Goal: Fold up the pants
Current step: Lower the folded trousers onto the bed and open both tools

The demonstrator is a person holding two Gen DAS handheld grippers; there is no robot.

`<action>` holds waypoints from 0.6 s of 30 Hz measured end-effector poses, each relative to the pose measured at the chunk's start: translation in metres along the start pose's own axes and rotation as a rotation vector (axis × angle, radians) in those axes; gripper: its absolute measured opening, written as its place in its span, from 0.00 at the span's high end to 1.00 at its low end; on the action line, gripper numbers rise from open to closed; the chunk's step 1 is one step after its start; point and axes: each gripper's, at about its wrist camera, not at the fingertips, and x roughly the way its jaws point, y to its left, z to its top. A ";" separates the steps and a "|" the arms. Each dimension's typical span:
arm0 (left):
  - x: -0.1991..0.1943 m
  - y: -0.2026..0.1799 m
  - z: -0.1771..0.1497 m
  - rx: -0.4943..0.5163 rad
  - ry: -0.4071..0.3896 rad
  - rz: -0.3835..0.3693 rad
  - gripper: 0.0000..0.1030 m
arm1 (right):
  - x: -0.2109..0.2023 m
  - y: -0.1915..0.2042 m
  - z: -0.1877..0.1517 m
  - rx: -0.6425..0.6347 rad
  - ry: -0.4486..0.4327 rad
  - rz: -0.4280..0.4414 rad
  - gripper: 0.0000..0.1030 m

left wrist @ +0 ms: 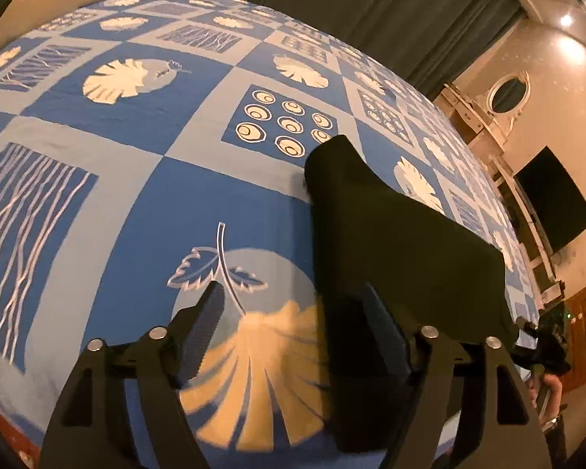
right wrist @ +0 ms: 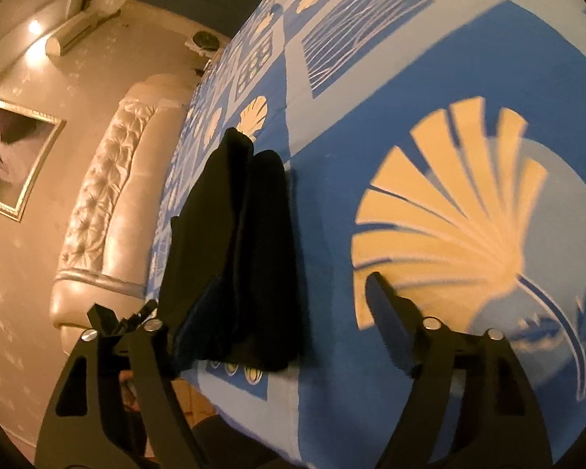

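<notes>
Pants: one black folded bundle (left wrist: 402,242), lying on the bed (left wrist: 144,125).
Left gripper (left wrist: 297,312): one; two fingers apart, nothing gripped.
Right gripper (right wrist: 269,312): one; two fingers apart, nothing gripped.
Bedspread: one, blue patterned.

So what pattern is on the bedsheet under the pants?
Blue checks with cream shell-like fans, circles and wavy lines on the bedsheet; clearest in the left wrist view.

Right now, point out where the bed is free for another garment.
Free: the blue patterned bedspread left of the folded black pants, running to the far edge by the curtain. Crowded: the near strip, where the pants lie and the open left gripper and right gripper hover.
</notes>
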 end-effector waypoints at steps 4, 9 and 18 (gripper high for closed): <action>-0.010 -0.016 -0.011 0.045 0.004 0.034 0.26 | -0.010 -0.002 -0.008 0.025 0.002 -0.039 0.23; -0.022 -0.039 -0.030 0.065 0.008 0.074 0.26 | -0.011 0.016 -0.023 -0.033 0.023 -0.135 0.17; -0.049 -0.090 -0.052 0.163 -0.033 0.164 0.23 | -0.011 0.058 -0.065 -0.194 0.012 -0.262 0.16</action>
